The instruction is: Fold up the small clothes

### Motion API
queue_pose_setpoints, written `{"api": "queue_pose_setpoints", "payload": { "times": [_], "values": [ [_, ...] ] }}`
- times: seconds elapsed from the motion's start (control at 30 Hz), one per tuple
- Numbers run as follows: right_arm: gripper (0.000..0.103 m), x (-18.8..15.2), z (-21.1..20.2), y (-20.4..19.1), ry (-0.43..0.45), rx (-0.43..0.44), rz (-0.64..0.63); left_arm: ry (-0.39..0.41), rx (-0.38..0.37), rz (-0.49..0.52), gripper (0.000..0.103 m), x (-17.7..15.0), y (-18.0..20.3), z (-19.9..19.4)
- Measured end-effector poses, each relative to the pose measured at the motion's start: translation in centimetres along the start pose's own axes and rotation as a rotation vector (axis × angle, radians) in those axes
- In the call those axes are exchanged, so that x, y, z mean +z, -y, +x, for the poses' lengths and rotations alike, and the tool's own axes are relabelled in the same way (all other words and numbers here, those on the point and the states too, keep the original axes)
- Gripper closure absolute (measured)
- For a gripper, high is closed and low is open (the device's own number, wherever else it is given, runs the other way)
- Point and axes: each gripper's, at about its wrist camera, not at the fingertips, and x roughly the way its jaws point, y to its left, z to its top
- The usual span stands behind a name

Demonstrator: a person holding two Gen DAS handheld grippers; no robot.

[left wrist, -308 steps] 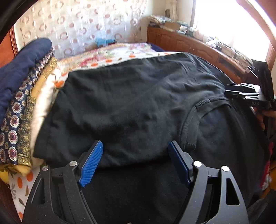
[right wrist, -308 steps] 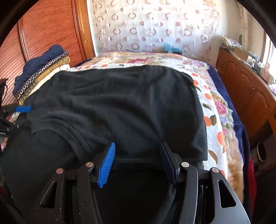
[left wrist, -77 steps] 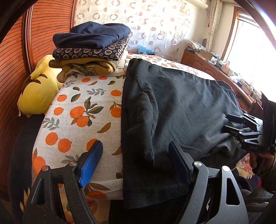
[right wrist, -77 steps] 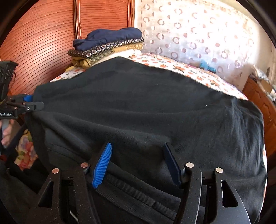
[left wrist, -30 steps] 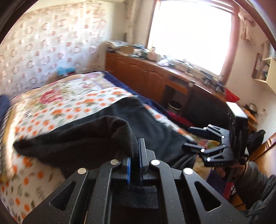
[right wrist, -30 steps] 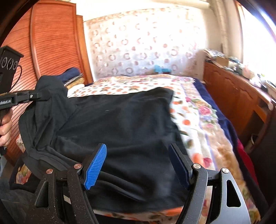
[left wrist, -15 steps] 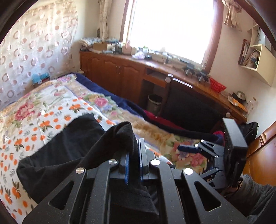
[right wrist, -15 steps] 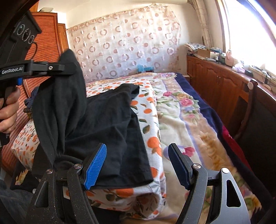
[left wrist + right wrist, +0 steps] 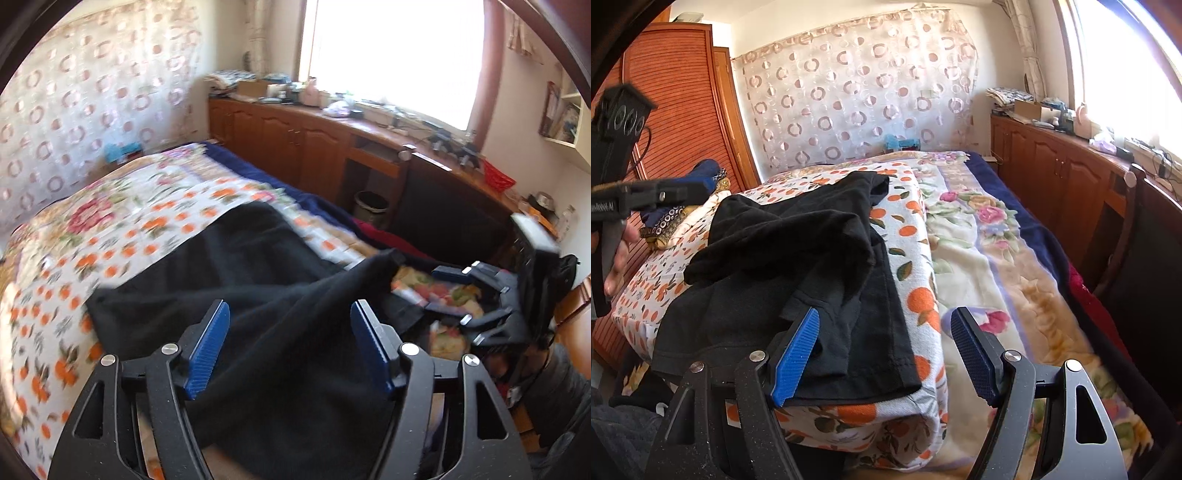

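A black garment (image 9: 798, 251) lies bunched and partly folded over itself on the orange-print sheet (image 9: 916, 229) at the bed's near corner. My left gripper (image 9: 288, 343) hovers over the same black garment (image 9: 258, 295); its jaws are opening, the cloth lies loose below and between them, and the blue pads (image 9: 207, 347) do not press on it. From the right wrist view, the left gripper (image 9: 698, 190) sits up at the left, held by a hand (image 9: 617, 258). My right gripper (image 9: 884, 354) is open at the garment's near hem, nothing pinched. The right gripper (image 9: 476, 299) also shows at the right.
A stack of folded clothes (image 9: 683, 218) sits by the wooden headboard (image 9: 676, 110). A floral blanket (image 9: 979, 240) covers the bed's right side. Wooden cabinets (image 9: 1052, 166) with clutter run under the window, with a chair (image 9: 1134, 221) and a bin (image 9: 371, 206) nearby.
The left gripper's jaws have parted and let go of the black fold, which has dropped onto the rest of the garment. The left gripper drew back over the bed. The right gripper stays open.
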Motion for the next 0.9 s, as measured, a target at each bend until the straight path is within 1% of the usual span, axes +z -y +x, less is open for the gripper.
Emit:
{"api": "queue_pose_setpoints", "payload": {
  "times": [0.07,0.23,0.4,0.5,0.63,0.7,0.9],
  "values": [
    [0.027,0.2,0.2,-0.3,0.001,0.005,-0.011,-0.011,0.03,-0.025,0.034,-1.4,-1.7,-0.2],
    [0.027,1.2,1.1,-1.3,0.0,0.023,-0.055,-0.029,0.118,-0.13,0.034,-5.5,-6.1,-1.7],
    [0.027,2.5,1.8,-3.6,0.013,0.059,-0.115,-0.021,0.181,-0.207,0.034,-8.6,-9.1,-3.3],
    [0.027,3.4,2.4,-5.5,0.023,0.094,-0.163,-0.005,0.199,-0.24,0.034,-10.0,-10.2,-4.1],
    [0.027,4.2,3.6,-8.2,0.022,0.147,-0.23,0.003,0.244,-0.259,0.034,-11.3,-11.0,-4.7],
    [0.027,4.6,4.6,-9.8,0.011,0.176,-0.266,0.006,0.258,-0.265,0.034,-11.8,-11.3,-5.2],
    [0.027,5.6,7.7,-14.0,-0.046,0.274,-0.36,0.017,0.262,-0.297,0.034,-13.2,-12.2,-6.1]
  ]
}}
